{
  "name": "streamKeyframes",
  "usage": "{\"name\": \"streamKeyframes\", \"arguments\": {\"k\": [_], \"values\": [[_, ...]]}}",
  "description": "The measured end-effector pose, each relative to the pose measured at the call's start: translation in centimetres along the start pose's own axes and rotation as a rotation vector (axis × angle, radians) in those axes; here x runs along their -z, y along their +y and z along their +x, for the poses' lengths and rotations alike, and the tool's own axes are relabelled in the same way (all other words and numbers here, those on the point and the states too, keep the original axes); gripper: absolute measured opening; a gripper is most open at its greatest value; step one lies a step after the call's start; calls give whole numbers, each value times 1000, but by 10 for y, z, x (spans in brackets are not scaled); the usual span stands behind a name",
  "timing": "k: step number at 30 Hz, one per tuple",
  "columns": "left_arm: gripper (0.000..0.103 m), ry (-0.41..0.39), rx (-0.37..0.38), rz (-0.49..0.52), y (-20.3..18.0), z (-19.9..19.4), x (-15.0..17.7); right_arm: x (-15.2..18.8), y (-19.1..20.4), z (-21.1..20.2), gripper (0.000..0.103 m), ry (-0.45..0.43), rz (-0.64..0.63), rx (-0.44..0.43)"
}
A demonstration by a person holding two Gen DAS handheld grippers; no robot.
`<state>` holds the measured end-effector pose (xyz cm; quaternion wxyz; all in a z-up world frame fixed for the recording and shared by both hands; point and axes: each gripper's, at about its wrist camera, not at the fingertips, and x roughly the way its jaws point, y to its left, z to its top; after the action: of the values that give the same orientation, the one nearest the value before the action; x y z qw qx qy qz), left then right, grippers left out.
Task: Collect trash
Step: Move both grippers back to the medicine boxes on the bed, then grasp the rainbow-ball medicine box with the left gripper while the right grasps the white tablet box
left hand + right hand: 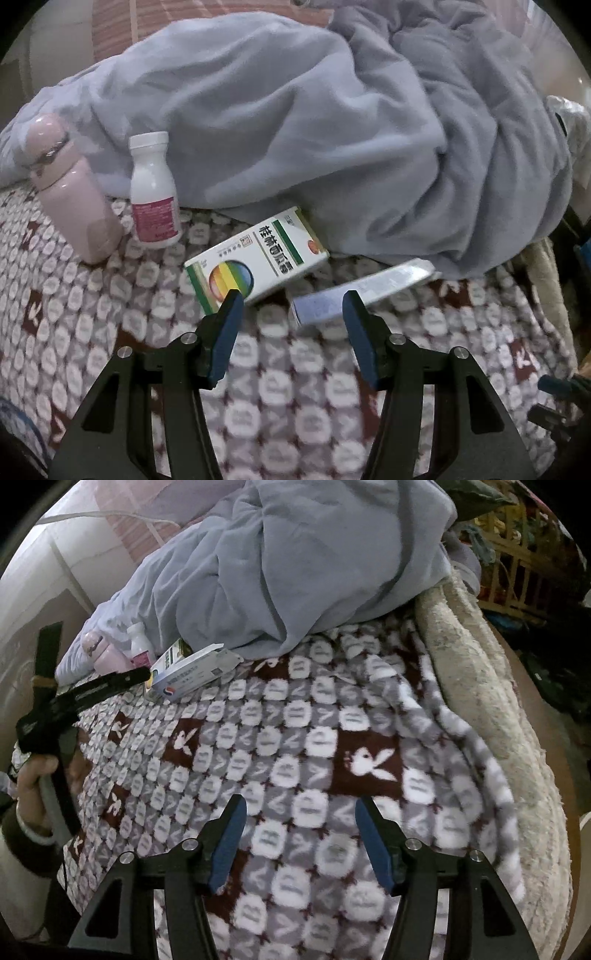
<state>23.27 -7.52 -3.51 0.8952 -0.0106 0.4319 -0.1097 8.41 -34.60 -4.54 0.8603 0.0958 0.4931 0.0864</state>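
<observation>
On the patterned blanket lies a green-and-white medicine box point(258, 254), and beside it an opened blue-and-white carton point(354, 295). A white pill bottle point(153, 192) with a pink label and a pink flask point(70, 188) stand further left. My left gripper point(292, 297) is open, hovering just short of the two boxes; the carton's near end lies between its tips, untouched. My right gripper point(300, 802) is open over bare blanket with nothing between its pads. In the right wrist view the carton point(192, 675) sits far left, where a hand point(37, 775) holds the left tool's black finger point(122, 679).
A crumpled grey-blue quilt point(314, 129) is heaped right behind the boxes and bottles. The rabbit-print blanket point(295, 738) covers the bed. A cream fleece edge point(480, 701) runs along the right side, with dark clutter and shelving point(517, 554) beyond it.
</observation>
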Motion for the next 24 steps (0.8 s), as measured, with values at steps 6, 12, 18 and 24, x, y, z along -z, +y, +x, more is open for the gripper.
{"name": "streamKeyframes", "arguments": {"k": [6, 12, 18, 24], "values": [[54, 144, 250, 4, -15, 23, 14, -3, -1, 7, 59, 12, 0, 12], [55, 104, 247, 153, -36, 6, 20, -6, -12, 8, 60, 12, 26, 25], [55, 72, 204, 50, -12, 13, -3, -5, -12, 9, 60, 17, 25, 22], [55, 167, 116, 38, -10, 46, -7, -6, -11, 7, 60, 12, 22, 10]]}}
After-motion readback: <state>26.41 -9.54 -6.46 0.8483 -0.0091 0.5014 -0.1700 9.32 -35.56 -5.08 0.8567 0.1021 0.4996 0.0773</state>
